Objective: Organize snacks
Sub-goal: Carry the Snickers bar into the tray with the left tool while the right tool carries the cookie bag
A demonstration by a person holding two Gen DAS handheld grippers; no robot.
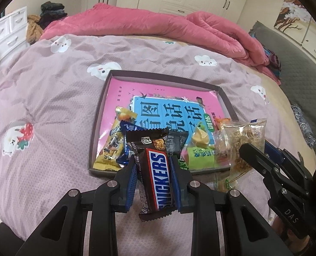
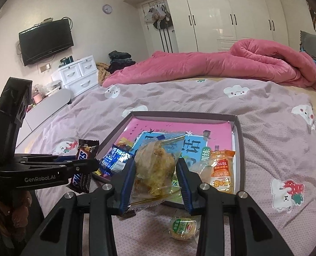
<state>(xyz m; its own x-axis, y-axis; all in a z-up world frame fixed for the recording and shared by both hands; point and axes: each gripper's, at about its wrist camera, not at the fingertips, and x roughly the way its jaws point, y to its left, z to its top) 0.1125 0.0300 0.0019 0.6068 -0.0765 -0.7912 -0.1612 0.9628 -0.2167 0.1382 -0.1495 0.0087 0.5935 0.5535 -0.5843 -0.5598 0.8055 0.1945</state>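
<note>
Both wrist views look down and forward, close over the bed (image 1: 51, 98), sharing the tray (image 1: 98, 115) of snacks.

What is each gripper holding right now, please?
Left gripper: closed on the Snickers bar.
Right gripper: closed on the clear snack packet.

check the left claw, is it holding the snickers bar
Yes, the left claw has its pads pressed on both sides of the Snickers bar.
</note>
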